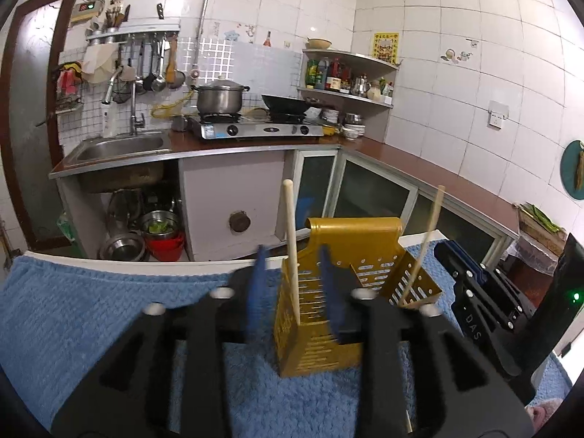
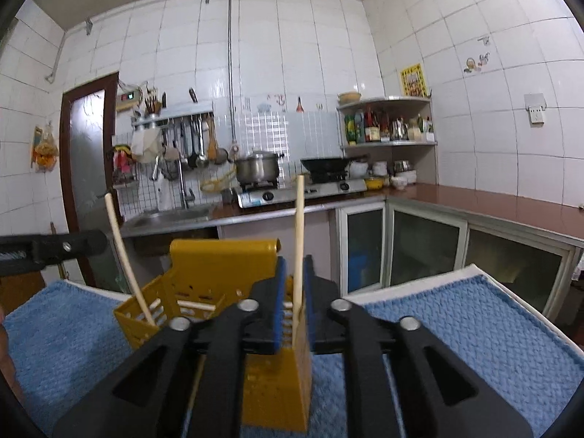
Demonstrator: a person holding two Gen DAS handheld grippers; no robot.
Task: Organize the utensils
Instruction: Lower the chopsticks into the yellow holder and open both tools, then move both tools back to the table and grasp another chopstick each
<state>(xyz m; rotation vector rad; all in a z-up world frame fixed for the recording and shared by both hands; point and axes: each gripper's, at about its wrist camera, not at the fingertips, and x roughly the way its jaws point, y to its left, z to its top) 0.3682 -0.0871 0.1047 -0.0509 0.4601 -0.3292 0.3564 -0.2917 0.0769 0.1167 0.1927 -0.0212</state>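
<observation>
black gripper linkage is filling the bottom of both wrist views. left gripper (image 1: 295, 284) is sitting partly open, blue pads straddling the near corner of the yellow slotted utensil holder (image 1: 321, 314) and the chopstick (image 1: 292, 252) standing in it; pads aren't visibly pressing on anything. right gripper (image 2: 294, 303) is partly open too, with a chopstick (image 2: 299, 255) standing between its pads; can't tell whether they're touching it, reading it as not gripped.

holder is standing upright on the blue towel (image 1: 91, 299) covering the table, near the middle. it's a two-compartment perforated rack with a tall back plate curled over at the top. from the right wrist view a second chopstick (image 2: 127, 255) is leaning out of the far compartment and another is lying across the rim.

handling guess: chopsticks are looking light, stiff, smooth and round, so likely to roll or pivot in the pads. pinching mid-shaft, square to the pads, is looking safest. holder is probably light sheet material and could be tipping on the soft towel if a stick gets levered sideways.
</observation>
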